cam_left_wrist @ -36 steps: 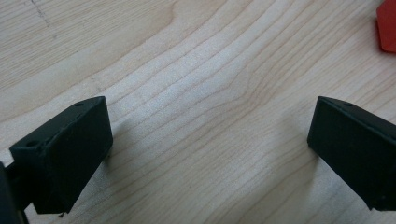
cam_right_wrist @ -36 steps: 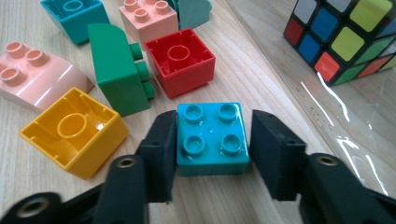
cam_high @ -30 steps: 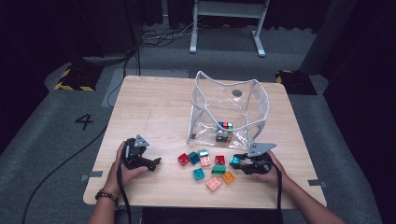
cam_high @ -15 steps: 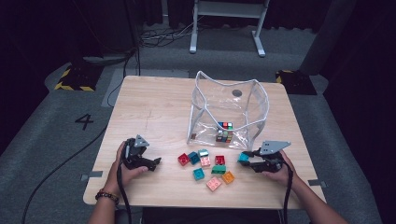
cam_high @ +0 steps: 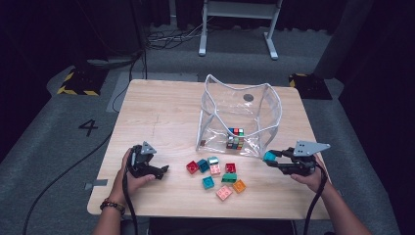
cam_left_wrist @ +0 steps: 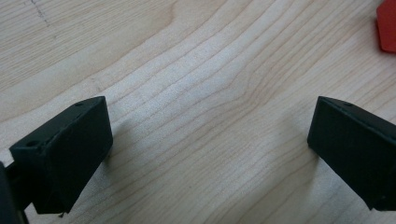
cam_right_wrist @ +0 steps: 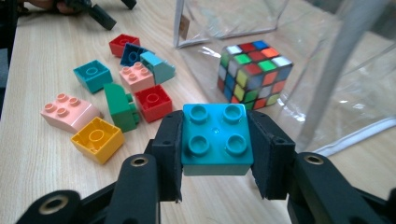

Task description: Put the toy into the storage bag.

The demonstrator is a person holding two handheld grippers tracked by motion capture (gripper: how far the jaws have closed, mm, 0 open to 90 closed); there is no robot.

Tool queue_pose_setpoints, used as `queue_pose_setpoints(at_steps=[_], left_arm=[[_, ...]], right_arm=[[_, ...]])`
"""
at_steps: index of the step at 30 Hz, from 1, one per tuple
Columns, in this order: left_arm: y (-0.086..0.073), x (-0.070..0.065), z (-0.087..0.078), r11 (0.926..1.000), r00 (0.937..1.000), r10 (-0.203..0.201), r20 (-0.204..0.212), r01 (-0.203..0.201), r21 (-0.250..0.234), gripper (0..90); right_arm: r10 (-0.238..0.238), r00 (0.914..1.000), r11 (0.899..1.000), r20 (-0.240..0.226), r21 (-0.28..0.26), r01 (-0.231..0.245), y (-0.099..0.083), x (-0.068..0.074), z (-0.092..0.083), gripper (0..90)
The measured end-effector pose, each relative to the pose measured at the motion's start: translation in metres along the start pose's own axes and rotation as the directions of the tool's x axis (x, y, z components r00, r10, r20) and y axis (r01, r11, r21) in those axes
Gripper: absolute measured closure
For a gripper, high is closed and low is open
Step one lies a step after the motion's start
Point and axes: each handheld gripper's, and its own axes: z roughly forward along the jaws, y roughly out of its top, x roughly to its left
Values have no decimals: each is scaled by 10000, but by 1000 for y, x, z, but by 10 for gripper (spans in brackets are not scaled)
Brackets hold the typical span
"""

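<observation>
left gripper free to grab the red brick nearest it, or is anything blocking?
Probably yes. The left gripper stands open on bare table, and the red brick lies just beyond its jaws with nothing between.

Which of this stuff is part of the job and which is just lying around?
In the job:
turquoise block held in right gripper
clear bag
loose blocks

Lying about:
puzzle cube already in the bag
left gripper, open, idle

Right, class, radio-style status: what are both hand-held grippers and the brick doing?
Right hand-held gripper shut on turquoise brick, beside clear bag. Left hand-held gripper open, on table. Nothing blocking.
</observation>
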Motion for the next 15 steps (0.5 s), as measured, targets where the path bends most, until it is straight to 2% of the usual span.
queue_pose_setpoints(at_steps=[15], left_arm=[[0, 0, 0, 10000, 10000, 5, -29, -5, -9, 3]], right_arm=[[-84, 9982, 9994, 598, -327, 103, 32, -7, -38, 594]])
